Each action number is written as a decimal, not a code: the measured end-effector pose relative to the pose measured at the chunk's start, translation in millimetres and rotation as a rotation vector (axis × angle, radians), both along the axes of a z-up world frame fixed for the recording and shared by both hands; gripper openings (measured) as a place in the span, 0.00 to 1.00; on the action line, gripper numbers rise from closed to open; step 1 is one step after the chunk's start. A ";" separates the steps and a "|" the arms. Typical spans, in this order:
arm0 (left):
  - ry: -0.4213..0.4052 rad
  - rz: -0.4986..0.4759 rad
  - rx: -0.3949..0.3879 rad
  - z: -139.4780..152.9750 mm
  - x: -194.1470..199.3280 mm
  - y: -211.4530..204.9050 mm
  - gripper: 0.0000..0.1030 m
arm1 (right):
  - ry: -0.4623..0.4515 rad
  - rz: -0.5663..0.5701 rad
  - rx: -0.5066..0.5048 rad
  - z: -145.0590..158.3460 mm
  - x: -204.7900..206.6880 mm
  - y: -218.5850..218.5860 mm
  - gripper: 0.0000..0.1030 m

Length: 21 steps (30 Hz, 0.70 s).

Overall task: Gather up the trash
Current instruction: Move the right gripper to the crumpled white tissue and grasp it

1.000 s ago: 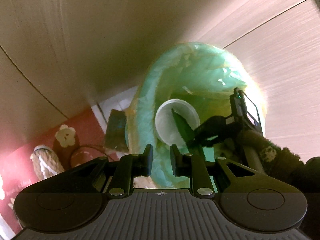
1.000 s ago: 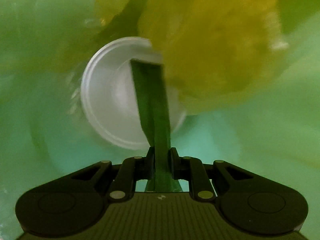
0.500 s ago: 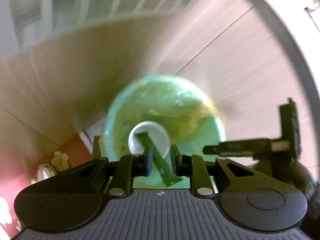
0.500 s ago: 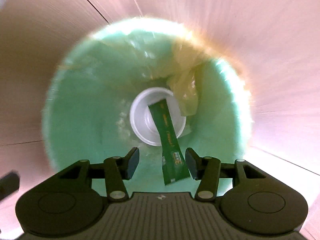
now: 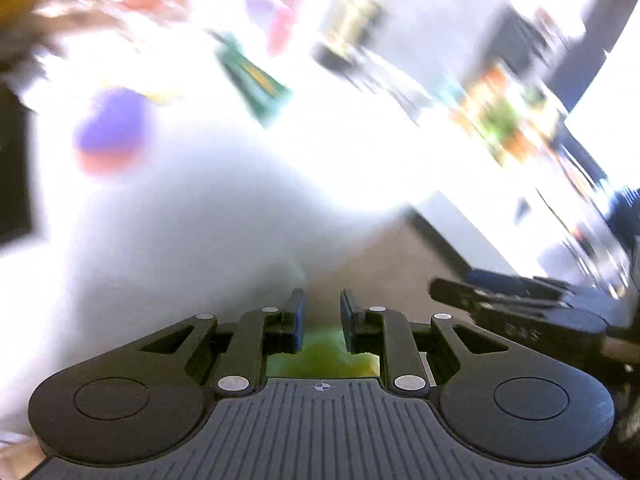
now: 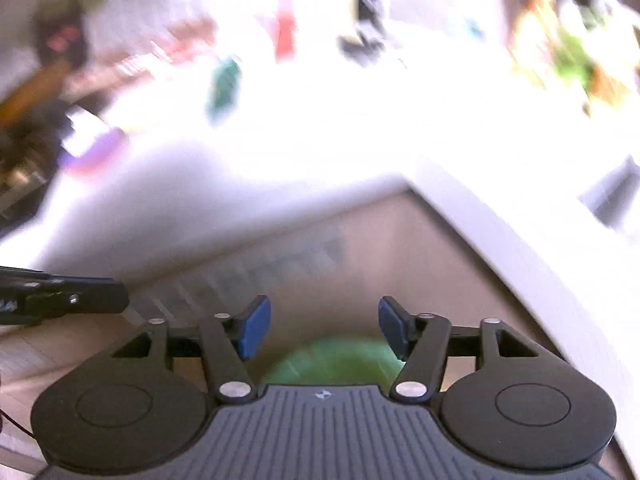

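Left gripper (image 5: 322, 316): matte black body, ribbed grey deck with small crosshair mark at front edge. Two round black discs at sides, each with raised inner circle. Angled black linkage arms, silver screws at pivots. Blue pads on inner faces of fingers (image 5: 298, 314).

Right gripper (image 6: 324, 326): same build, black linkages, silver screws, ribbed deck with small white logo. Blue pads brighter, wedge-shaped. Thin black cable at lower left edge. In left view its side bears faint embossed lettering, unreadable.
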<state>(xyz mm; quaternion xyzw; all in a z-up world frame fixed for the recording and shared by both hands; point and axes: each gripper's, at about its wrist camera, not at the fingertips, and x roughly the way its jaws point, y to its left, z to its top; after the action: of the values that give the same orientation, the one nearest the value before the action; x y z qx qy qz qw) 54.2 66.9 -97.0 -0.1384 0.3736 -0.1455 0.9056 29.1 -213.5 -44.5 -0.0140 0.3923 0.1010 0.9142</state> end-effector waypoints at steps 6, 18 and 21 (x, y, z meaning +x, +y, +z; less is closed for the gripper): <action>-0.027 0.193 0.009 26.9 2.1 83.4 0.21 | -0.088 0.196 0.044 50.0 54.3 96.0 0.60; 0.011 0.156 -0.037 26.8 25.0 189.3 0.21 | -0.025 0.530 0.082 15.0 198.7 341.5 0.34; 0.001 0.110 -0.058 28.6 36.1 196.1 0.21 | 0.019 0.525 0.100 -0.6 220.9 362.8 0.34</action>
<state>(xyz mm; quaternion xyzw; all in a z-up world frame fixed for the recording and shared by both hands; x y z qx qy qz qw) 90.3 263.0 -68.3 -0.1849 0.3616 -0.1063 0.9076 250.1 149.3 -45.2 -0.0693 0.3785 0.3542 0.8523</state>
